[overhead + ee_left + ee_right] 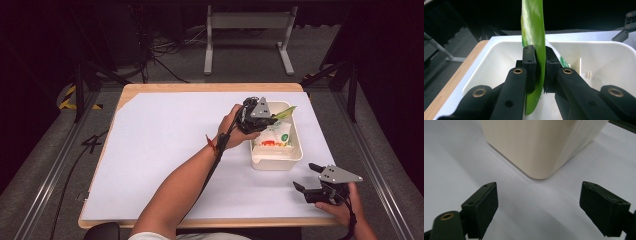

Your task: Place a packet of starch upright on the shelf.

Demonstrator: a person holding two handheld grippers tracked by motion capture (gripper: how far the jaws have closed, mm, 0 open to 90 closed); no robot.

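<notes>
Dark grey carpet and a pale metal frame (248, 35) lay beyond a wooden table (150, 88) covered by a white sheet (165, 150). On the sheet's right side stood a cream plastic bin (296, 150) holding a white packet (274, 136). Over the bin's far end, the left gripper (272, 119) was clamped on a green packet (533, 27), its jaws pressed against both faces of the upright edge. The right gripper (306, 178) hovered near the bin's near right corner, apart from it, jaws spread wide around nothing.
</notes>
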